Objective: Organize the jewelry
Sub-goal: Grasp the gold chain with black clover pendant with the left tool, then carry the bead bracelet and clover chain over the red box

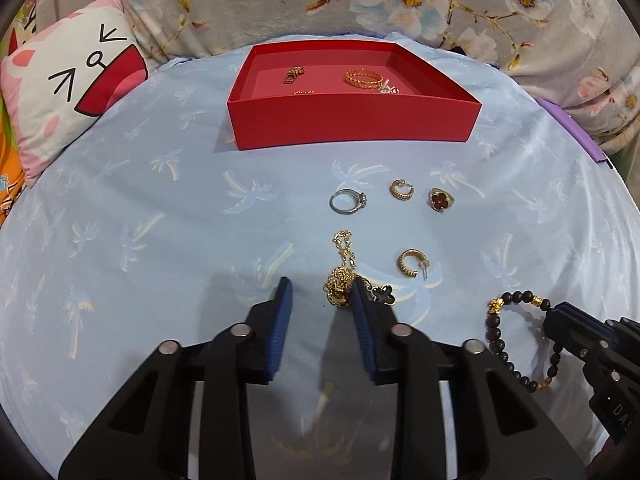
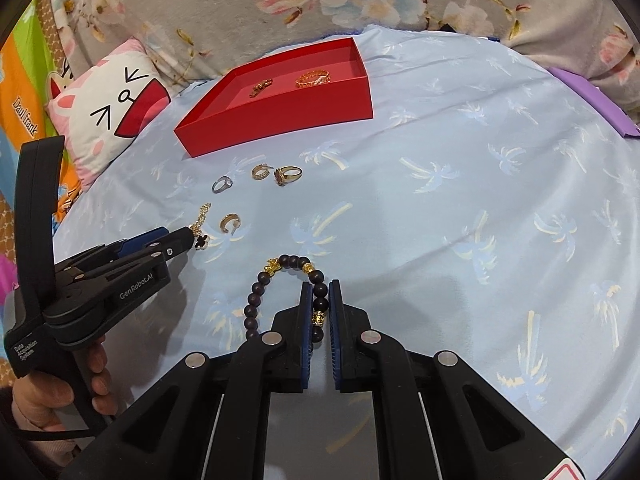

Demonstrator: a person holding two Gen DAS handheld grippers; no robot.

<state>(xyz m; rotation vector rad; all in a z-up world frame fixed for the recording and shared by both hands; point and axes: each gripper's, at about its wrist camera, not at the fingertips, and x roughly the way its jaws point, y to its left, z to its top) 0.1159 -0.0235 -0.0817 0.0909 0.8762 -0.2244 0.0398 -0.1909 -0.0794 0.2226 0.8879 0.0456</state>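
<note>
Red box (image 1: 352, 124) with gold pieces inside sits on a pale blue cloth (image 1: 160, 220), well beyond both tools. The right tool (image 2: 320, 312) is clamped on a dark bead bracelet (image 2: 256, 300). The left tool (image 1: 322, 292) stands partly open, a gold chain (image 1: 340, 276) lying against its right finger. Rings and hoop earrings lie between.

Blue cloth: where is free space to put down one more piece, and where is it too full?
Free: the wide stretch of the blue cloth to the right of the red box and the bead bracelet, and the bare patch left of the silver ring. Crowded: between the box and both grippers, where rings, earrings and the gold chain lie.
</note>
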